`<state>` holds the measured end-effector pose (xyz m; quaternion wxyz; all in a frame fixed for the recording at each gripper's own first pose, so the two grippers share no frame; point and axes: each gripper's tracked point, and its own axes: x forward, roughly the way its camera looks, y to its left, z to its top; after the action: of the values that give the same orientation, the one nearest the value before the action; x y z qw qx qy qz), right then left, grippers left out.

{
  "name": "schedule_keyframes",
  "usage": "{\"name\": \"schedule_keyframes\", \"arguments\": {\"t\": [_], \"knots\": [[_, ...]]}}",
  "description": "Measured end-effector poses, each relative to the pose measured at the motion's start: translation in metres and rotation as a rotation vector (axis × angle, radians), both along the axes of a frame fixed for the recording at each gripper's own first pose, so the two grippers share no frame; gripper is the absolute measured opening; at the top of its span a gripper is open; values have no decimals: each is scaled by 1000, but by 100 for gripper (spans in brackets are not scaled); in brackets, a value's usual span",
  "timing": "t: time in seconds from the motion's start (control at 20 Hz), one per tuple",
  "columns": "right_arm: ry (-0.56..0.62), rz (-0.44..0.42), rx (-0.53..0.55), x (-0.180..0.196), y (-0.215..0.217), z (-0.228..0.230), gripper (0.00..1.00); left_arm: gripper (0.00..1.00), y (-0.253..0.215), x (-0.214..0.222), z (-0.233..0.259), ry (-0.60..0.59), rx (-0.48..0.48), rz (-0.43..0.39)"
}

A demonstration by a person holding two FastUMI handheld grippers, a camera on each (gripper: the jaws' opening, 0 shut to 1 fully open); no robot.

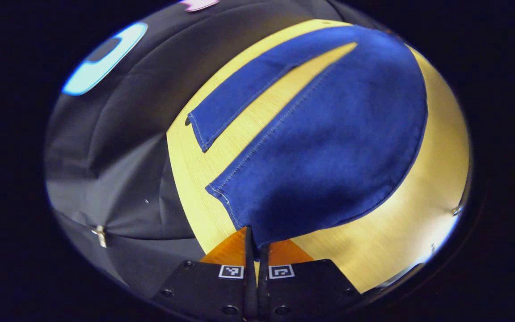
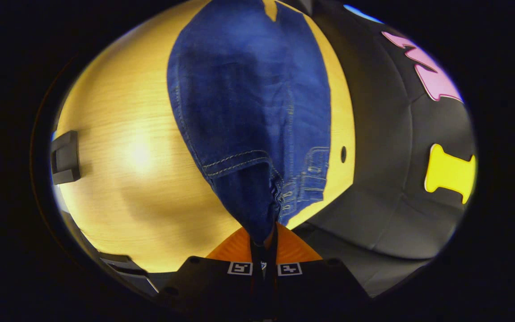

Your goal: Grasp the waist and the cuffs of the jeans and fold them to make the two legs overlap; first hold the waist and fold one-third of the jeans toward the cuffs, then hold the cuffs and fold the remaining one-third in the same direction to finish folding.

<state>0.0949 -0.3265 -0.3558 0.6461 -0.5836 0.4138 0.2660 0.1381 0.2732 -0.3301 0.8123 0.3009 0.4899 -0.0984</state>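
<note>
Fingers (image 1: 245, 243) of left gripper (image 1: 256, 250) pressed together on a cuff corner of the jeans (image 1: 329, 134), denim pinched between them and lifted off the table (image 1: 418, 223). Other leg (image 1: 257, 80) lying flat farther off, its cuff end near the table's far edge, a wedge of bare wood between the two legs. Bare table to the right of the held leg up to the rim; black cloth wall (image 1: 119, 147) hanging just beyond the table's left edge.

Fingers (image 2: 280, 246) of right gripper (image 2: 264, 248) clamped together on the waist end of the jeans (image 2: 248, 98), fabric bunched at the pinch, stitched seams and belt-loop area just above. Denim running away up the table (image 2: 123, 147). Wide open wood on the left of the garment; only a narrow strip on the right, with a small dark hole (image 2: 343, 154) near that edge, then the cloth wall (image 2: 387, 156). Dark bracket-like object (image 2: 65, 157) at the far left table edge. Square black-and-white markers (image 2: 240, 268) on the gripper body; no readable writing or brand on the jeans.
</note>
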Motion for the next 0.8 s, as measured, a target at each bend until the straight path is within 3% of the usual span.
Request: {"name": "schedule_keyframes", "arguments": {"t": [0.15, 0.45, 0.65, 0.8], "knots": [[-16, -105, 66, 34, 3, 23, 5, 6, -5, 32, 29, -53, -137, 123], [-24, -328, 241, 113, 15, 60, 5, 6, -23, 72, 88, -32, -287, 183], [14, -483, 338, 150, 16, 49, 5, 6, -37, 108, 149, -15, -496, 276], [80, -650, 444, 167, 18, 37, 5, 6, -36, 120, 176, 13, -575, 335]]}}
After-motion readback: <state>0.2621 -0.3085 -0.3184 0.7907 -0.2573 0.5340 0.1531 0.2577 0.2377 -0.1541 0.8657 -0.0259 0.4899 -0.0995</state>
